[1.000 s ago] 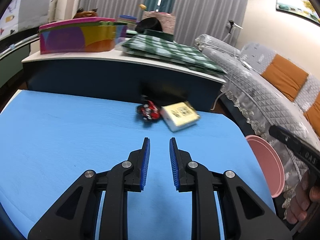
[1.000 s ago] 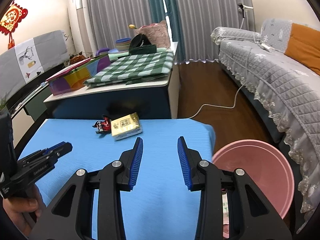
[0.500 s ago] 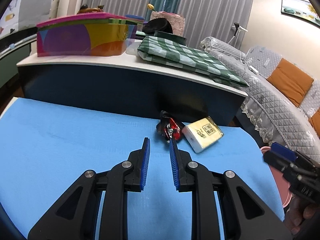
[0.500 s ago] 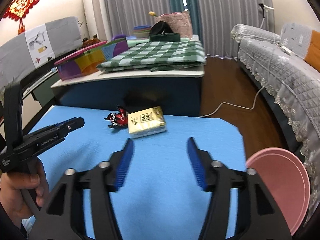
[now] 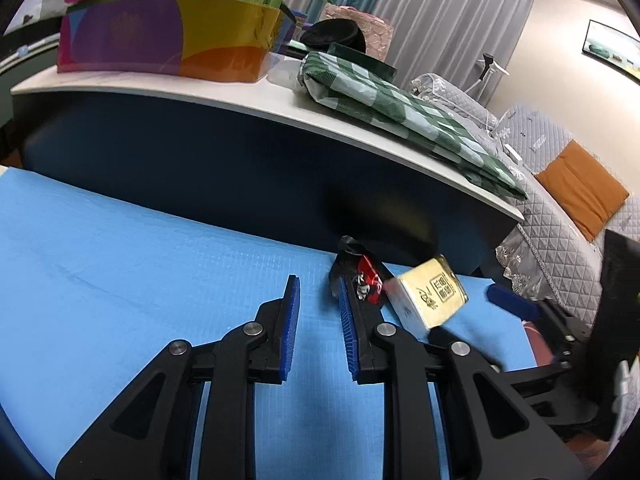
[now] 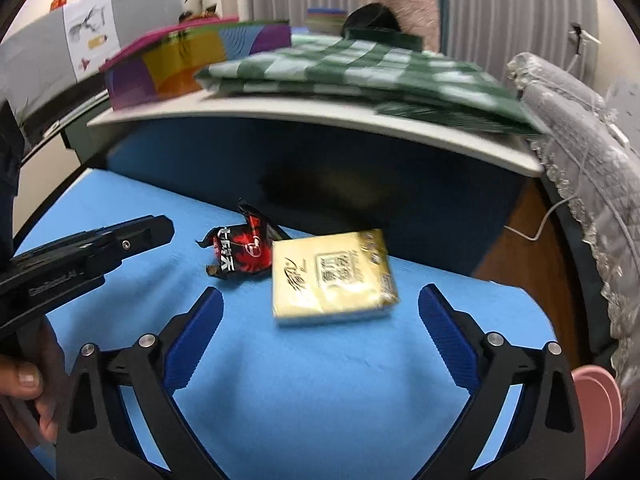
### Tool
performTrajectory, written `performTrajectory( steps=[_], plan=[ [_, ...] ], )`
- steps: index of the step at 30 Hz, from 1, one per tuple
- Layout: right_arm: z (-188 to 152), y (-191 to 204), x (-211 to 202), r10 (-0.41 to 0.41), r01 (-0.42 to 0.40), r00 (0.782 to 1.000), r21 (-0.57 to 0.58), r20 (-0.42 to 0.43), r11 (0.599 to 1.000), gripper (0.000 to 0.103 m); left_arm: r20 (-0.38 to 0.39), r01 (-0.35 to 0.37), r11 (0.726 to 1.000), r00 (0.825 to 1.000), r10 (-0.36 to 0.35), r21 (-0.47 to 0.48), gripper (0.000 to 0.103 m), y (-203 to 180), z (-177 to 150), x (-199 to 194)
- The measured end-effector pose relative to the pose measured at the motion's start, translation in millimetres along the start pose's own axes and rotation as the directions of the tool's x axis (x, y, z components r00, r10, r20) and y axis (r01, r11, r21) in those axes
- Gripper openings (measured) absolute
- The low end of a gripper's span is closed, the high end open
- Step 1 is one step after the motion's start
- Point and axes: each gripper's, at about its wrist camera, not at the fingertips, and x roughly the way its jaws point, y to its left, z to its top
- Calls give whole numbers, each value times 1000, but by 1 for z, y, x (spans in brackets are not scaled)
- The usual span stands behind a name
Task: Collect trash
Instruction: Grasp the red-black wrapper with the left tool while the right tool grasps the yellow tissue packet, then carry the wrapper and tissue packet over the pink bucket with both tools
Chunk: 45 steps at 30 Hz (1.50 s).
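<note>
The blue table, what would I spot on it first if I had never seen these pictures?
On the blue table, two bits of trash lie side by side near the far edge: a crumpled red and black wrapper and a yellow packet. The right gripper has just been opening and stands wide in front of the packet, nothing between its jaws. A pink bin peeks in at the lower right.
</note>
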Motion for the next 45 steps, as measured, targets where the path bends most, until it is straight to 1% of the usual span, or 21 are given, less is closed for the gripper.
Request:
performTrajectory(
  steps=[1,4,5,6,7,8,10,13,16,20,23,24,25,29,34,39,43,45],
  plan=[
    [1,1,4,-6,6,1000,-9,-12,1000,96,-3,3,1000,1000,-3,-5,32,0,1,2],
    [1,-1,10,-23,22,999,-13,-25,1000,95,-5,21,1000,1000,-21,-22,37,-2,5,9],
    [1,-2,11,-20,20,999,-7,-28,1000,93,-6,28,999,1000,-28,-24,38,-3,6,10],
    [0,-4,13,-10,10,999,1,-33,1000,92,-11,34,999,999,-34,-25,42,-5,7,14],
    [0,-6,14,-5,6,999,3,-37,1000,86,-15,36,999,999,-36,-24,44,-6,7,16],
    [-1,-7,15,-6,6,999,5,-40,1000,80,-18,36,999,999,-36,-23,44,-7,7,18],
    [-2,-10,14,4,-4,999,22,-40,1000,73,-29,39,999,999,-40,-32,44,-8,7,23],
    [-4,-15,11,11,-10,1000,37,-27,999,72,-55,44,998,997,-47,-46,44,-10,6,32],
    [-8,-20,4,-7,7,1000,51,-7,999,72,-77,42,998,996,-45,-35,44,-19,4,39],
    [-14,-33,-8,-25,26,1000,79,-6,997,72,-113,25,1000,993,-27,-15,43,-28,1,49],
    [-19,-39,-20,-35,35,999,85,-5,996,72,-131,2,1000,991,-2,3,37,-32,-3,51],
    [-21,-40,-23,-38,38,999,89,-4,995,72,-132,1,1000,991,0,9,28,-34,-4,51],
    [-23,-42,-29,-40,40,999,95,-3,995,72,-128,-6,1000,992,8,16,28,-34,-5,49],
    [-28,-44,-46,-45,45,999,113,4,993,72,-115,-16,998,993,22,52,28,-46,-7,36],
    [-33,-44,-83,-56,51,998,132,31,990,72,-88,-39,993,995,48,108,27,-59,-8,11],
    [-37,-41,-124,-76,66,995,128,72,990,72,-44,-64,987,996,71,146,27,-70,-11,-26],
    [-43,-37,-164,-96,83,989,121,113,989,72,0,-75,980,997,76,187,27,-82,-14,-59],
    [-45,-36,-180,-104,88,986,124,129,988,72,14,-73,979,997,72,193,27,-89,-18,-74]
  ],
)
